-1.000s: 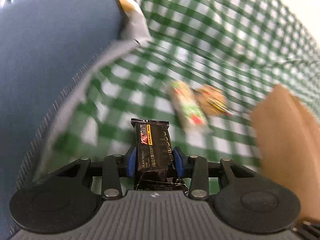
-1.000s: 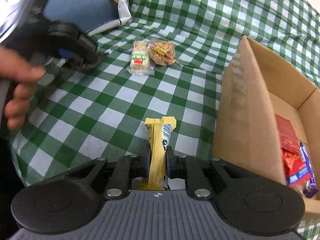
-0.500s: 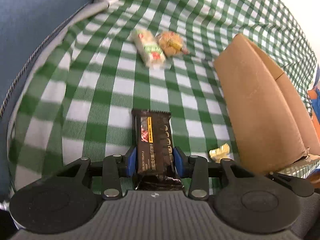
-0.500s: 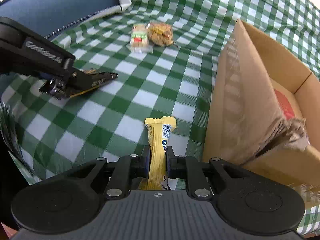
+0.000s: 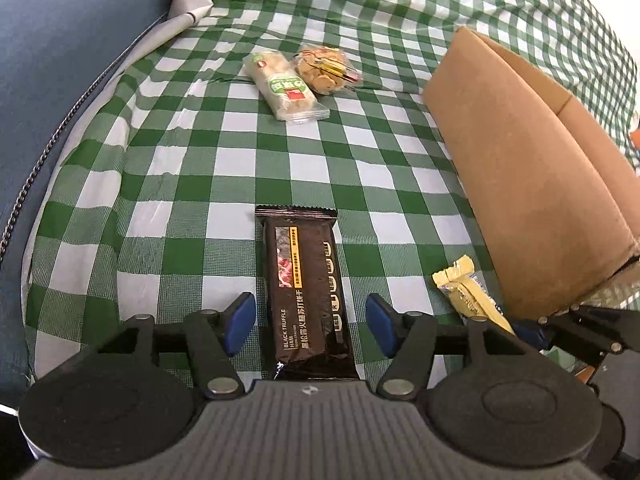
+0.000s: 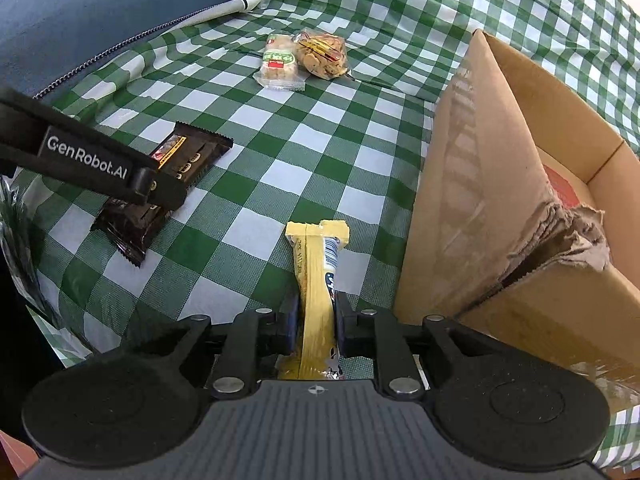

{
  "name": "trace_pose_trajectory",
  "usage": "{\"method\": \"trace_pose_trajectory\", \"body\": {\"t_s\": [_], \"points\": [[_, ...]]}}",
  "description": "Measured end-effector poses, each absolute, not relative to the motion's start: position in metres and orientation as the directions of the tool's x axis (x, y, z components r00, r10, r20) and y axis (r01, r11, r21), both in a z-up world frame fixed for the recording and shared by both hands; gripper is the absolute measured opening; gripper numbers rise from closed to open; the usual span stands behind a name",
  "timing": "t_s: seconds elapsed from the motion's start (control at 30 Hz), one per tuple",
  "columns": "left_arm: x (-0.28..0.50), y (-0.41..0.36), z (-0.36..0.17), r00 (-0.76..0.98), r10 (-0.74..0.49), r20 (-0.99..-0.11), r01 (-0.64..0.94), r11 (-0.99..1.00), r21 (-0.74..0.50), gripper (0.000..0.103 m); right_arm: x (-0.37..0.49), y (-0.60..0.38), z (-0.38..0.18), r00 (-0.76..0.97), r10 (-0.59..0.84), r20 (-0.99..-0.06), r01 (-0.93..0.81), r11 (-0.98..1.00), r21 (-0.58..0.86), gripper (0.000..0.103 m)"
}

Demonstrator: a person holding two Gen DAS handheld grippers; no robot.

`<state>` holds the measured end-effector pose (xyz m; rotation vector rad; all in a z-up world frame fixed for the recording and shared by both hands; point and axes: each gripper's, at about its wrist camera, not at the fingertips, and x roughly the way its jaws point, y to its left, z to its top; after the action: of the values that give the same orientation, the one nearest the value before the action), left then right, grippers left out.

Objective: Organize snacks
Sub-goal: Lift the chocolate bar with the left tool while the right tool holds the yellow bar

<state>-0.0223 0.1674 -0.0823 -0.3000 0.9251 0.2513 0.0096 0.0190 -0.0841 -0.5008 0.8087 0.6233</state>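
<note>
Left gripper (image 5: 311,320): jaws opening, blue pads clear of the one black snack bar (image 5: 308,292), which lies flat between them on the cloth, lower centre of the left wrist view. Right gripper (image 6: 316,328): jaws closed on the one yellow snack bar (image 6: 318,280), pinched on edge, far end low over the cloth.

Count: two bars as above, one clear-wrapped cracker pack (image 5: 286,86) and one bag of cookies (image 5: 326,70), touching side by side in the upper centre. One cardboard box (image 6: 500,184) at right, near corner torn; something red shows inside.

Surface: green-and-white checked cloth (image 5: 192,168). Blue cushion (image 5: 60,80) with a zip edge, upper left.

Pose: both grippers point steeply down at the cloth. In the right wrist view, the left gripper's arm crosses the left edge above the black bar.
</note>
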Motion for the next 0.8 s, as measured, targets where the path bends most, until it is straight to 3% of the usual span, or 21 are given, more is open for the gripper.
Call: {"method": "trace_pose_trajectory", "body": {"t_s": [0.33, 0.5, 0.8], "points": [[-0.016, 0.155, -0.089, 0.555, 0.135, -0.821, -0.299, 0.953, -0.046, 0.065, 0.008, 0.022, -0.084, 0.541, 0.314, -0.780, -0.684, 0.704, -0.192, 0.018], [-0.017, 0.161, -0.087, 0.561, 0.145, -0.815, -0.328, 0.943, -0.059, 0.043, 0.010, 0.020, -0.080, 0.584, 0.301, -0.754, -0.660, 0.717, -0.225, 0.018], [-0.018, 0.164, -0.085, 0.562, 0.137, -0.815, -0.339, 0.938, -0.076, 0.043, 0.009, 0.023, -0.087, 0.586, 0.275, -0.762, -0.670, 0.694, -0.265, 0.017]]}}
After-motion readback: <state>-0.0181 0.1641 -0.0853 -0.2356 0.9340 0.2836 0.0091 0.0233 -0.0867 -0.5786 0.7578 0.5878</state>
